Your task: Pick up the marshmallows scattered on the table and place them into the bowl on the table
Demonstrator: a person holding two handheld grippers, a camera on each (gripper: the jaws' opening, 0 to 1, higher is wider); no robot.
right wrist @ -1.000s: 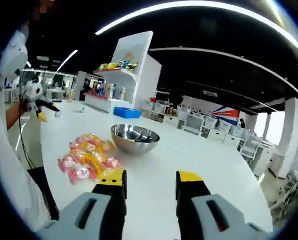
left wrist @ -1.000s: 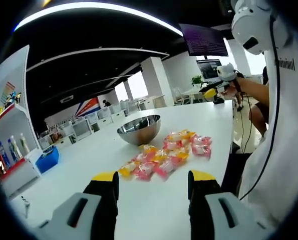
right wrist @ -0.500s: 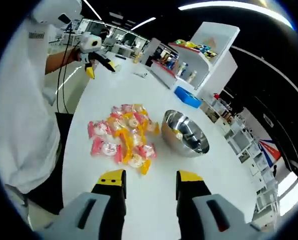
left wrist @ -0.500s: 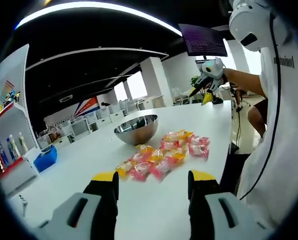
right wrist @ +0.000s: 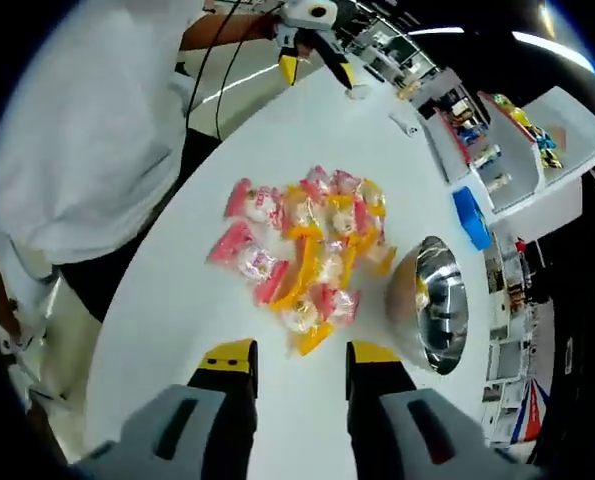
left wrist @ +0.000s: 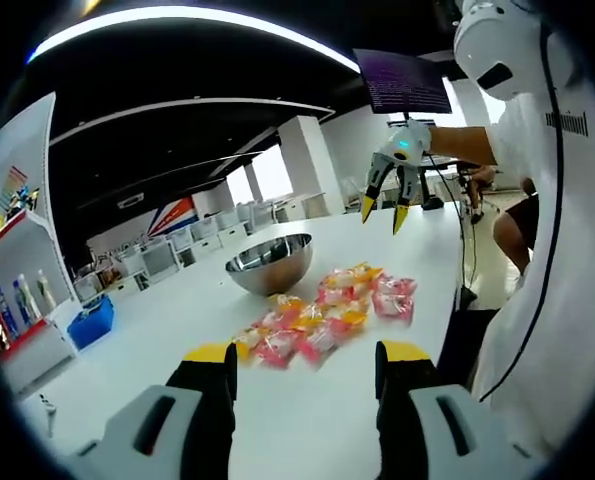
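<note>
In the left gripper view, I see my left claw (left wrist: 307,360) released, its yellow-tipped jaws apart above bare white bench (left wrist: 147,330) with nothing between them. Beyond the jaws, the pile of marshmallows (left wrist: 322,315) in pink and yellow wrappers lies on the bench. The steel bowl (left wrist: 269,263) stands just behind the pile, upright, near it but not touching as far as I can tell. At far left, a white shelf (left wrist: 22,260) holds bottles, and a blue box (left wrist: 94,318) sits on the bench below it. At upper right, my right claw (left wrist: 385,205) hangs in the air above the far end of the bench, jaws apart and pointing down, empty.

In the right gripper view, I look down on the bench (right wrist: 187,300). The right claw (right wrist: 299,352) is released, with its jaws just short of the nearest wrappers. The marshmallows (right wrist: 312,250) form one loose cluster mid-bench. The bowl (right wrist: 432,305) stands to the right of the cluster, close beside it. At the top, the left claw (right wrist: 312,60) hovers over the bench edge, jaws parted. A person's white shirt (right wrist: 87,110) covers the left side.
</note>
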